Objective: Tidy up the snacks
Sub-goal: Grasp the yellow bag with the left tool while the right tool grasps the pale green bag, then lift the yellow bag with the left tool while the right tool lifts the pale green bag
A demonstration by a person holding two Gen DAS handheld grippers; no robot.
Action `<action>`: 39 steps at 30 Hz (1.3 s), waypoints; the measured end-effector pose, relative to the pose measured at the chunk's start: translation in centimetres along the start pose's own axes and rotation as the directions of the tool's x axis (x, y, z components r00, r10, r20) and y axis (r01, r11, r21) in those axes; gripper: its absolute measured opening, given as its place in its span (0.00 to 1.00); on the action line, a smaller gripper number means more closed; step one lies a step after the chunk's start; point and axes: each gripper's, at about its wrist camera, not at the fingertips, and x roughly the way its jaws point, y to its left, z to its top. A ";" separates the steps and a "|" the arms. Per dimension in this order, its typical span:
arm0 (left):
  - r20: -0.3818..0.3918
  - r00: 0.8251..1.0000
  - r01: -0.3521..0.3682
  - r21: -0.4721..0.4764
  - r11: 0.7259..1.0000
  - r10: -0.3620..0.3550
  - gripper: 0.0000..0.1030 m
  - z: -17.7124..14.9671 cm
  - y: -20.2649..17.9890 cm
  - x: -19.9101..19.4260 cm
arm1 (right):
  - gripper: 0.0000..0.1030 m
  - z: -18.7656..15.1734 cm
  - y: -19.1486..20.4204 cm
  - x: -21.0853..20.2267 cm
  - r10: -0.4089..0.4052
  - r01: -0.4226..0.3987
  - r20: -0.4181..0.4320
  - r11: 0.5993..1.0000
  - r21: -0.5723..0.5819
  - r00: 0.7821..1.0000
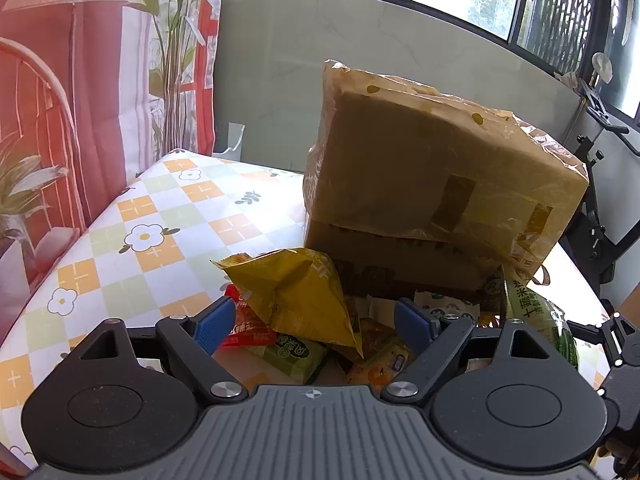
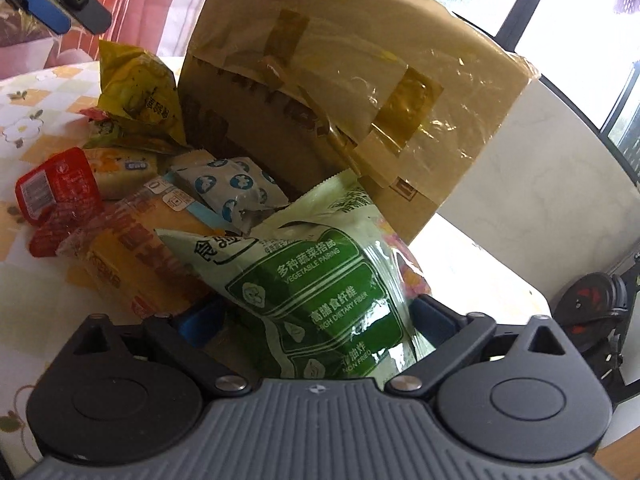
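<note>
Several snack packets lie heaped on the checked tablecloth (image 1: 160, 208) in front of a tilted cardboard box (image 1: 420, 168) wrapped in clear film. My left gripper (image 1: 314, 326) is open around the lower corner of a yellow bag (image 1: 296, 292), and its blue pads stand clear of the bag. Under it lie a red packet (image 1: 244, 328) and a small green packet (image 1: 292, 356). My right gripper (image 2: 316, 318) is shut on a large green snack bag (image 2: 316, 288), both pads against its sides. Beyond it lie a blue-dotted packet (image 2: 232, 188), an orange bar (image 2: 132, 264) and a red packet (image 2: 56, 192).
The box (image 2: 320, 60) looms right behind the heap. A red curtain (image 1: 92, 80) hangs at the left, a pale wall (image 1: 300, 60) with windows is behind. Black exercise gear (image 2: 592, 304) stands past the table's right edge. Bare cloth lies left of the heap.
</note>
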 end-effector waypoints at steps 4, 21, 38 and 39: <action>0.004 1.000 0.003 -0.005 1.000 -0.003 0.84 -0.1 0.1 -0.1 | 0.76 0.2 -1.8 -1.4 0.067 -0.069 0.016 0.990 0.121 0.998; -0.045 0.999 -0.003 -0.059 0.998 0.000 0.83 0.9 1.4 3.4 | 0.63 1.2 -4.8 -4.5 0.157 -0.178 0.083 0.879 0.443 0.984; -0.151 0.988 -0.056 -0.259 0.964 0.016 0.83 1.5 3.8 11.6 | 0.63 1.0 -4.3 -4.4 0.138 -0.155 0.071 0.883 0.444 0.988; -0.154 0.988 -0.050 -0.254 0.966 0.011 0.74 1.4 3.8 11.8 | 0.63 1.0 -4.3 -4.4 0.138 -0.155 0.070 0.882 0.445 0.988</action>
